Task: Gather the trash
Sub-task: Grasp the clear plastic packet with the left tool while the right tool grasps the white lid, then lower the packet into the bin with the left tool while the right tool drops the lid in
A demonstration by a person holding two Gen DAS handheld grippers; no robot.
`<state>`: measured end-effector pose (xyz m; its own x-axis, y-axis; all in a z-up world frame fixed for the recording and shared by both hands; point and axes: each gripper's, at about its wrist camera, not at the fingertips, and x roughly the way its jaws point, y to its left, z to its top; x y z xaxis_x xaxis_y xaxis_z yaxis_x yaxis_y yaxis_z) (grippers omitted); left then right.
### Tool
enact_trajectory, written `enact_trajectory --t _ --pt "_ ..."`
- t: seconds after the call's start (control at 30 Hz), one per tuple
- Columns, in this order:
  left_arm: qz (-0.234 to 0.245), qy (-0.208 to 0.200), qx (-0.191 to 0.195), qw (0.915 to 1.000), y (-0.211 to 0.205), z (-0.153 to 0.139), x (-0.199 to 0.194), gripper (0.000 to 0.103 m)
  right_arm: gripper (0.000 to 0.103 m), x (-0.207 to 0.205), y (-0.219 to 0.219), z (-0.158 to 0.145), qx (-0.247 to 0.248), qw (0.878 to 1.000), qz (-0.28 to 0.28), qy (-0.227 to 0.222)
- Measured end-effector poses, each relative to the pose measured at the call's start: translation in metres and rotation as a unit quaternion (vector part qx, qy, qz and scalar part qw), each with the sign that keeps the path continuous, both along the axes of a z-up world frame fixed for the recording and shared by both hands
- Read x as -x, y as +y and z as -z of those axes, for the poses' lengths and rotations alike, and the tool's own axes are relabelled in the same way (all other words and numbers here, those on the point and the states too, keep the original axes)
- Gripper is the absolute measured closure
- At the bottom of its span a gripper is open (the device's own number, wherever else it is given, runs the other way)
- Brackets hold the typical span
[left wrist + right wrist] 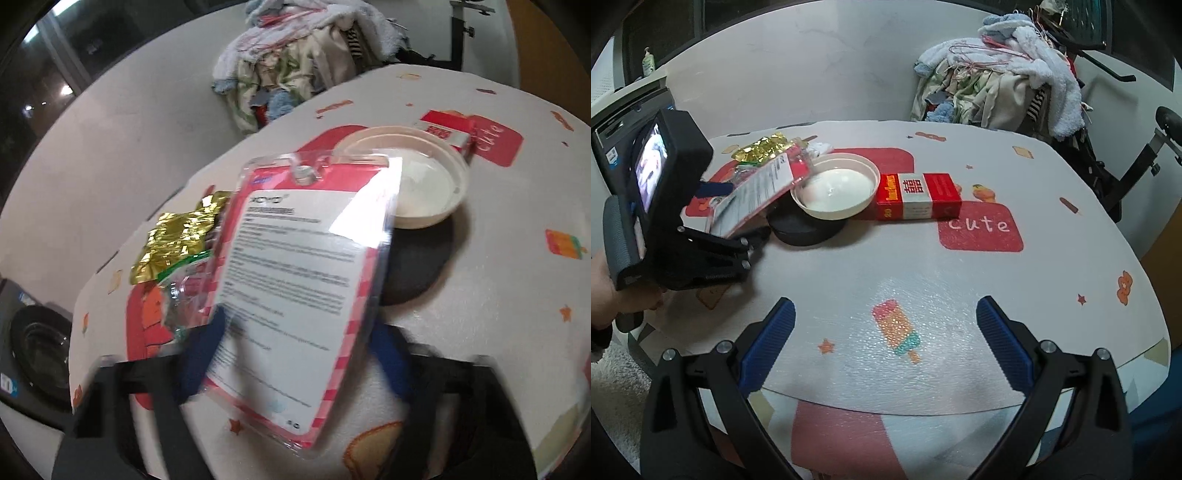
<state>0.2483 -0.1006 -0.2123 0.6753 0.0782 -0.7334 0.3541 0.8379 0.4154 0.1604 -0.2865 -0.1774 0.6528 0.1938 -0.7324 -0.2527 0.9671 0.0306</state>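
My left gripper (295, 347) is shut on a clear plastic blister pack with a red-and-white printed card (303, 266), held tilted above the table; the pack also shows in the right wrist view (757, 192). A crumpled gold foil wrapper (177, 240) and a clear plastic piece lie on the table at the left, behind the pack. The wrapper appears in the right wrist view (762, 147) too. My right gripper (886, 332) is open and empty over the near part of the table.
A cream bowl (836, 190) rests on a black round object (805, 229). A red cigarette box (918, 201) lies beside the bowl. The table (960, 288) has a patterned cloth. A pile of clothes (1004, 85) stands behind it.
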Motion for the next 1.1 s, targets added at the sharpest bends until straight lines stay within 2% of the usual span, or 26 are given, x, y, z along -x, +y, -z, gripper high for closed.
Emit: enact_trajectory --t 0.1,0.23,0.33,0.4,0.47,0.6,0.67,0.87,1.1 --pt "0.024 -0.013 -0.005 0.9996 -0.002 -0.008 0.010 0.068 0.006 -0.001 0.000 0.002 0.001 1.000 0.000 0.001" --pt "0.035 -0.013 0.058 0.9976 0.019 -0.039 0.021 0.079 0.006 -0.003 0.002 -0.001 0.003 1.000 -0.006 -0.001" --pt "0.030 -0.005 0.125 0.9917 0.044 -0.068 0.029 0.087 0.006 -0.008 0.006 -0.004 0.007 1.000 -0.012 -0.003" --pt "0.021 0.014 0.184 0.9826 0.063 -0.083 0.033 0.087 0.006 -0.013 0.009 -0.007 0.002 1.000 -0.018 -0.005" --pt "0.001 0.034 0.247 0.9684 0.088 -0.094 0.037 0.087 0.006 -0.019 0.011 -0.010 -0.008 1.000 -0.022 -0.008" --pt "-0.033 0.071 0.316 0.9457 0.113 -0.096 0.046 0.087 0.006 -0.042 0.020 -0.012 -0.031 0.999 -0.031 -0.012" --pt "-0.044 0.077 0.330 0.9397 0.121 -0.094 0.052 0.087 0.006 -0.060 0.028 -0.009 -0.040 0.999 -0.034 -0.006" --pt "-0.064 0.072 0.345 0.9337 0.137 -0.087 0.069 0.087 0.006 -0.112 0.044 0.007 -0.079 0.996 -0.014 0.043" --pt "-0.070 0.066 0.361 0.9278 0.148 -0.084 0.074 0.087 0.006 -0.135 0.065 0.011 -0.093 0.993 -0.019 0.068"
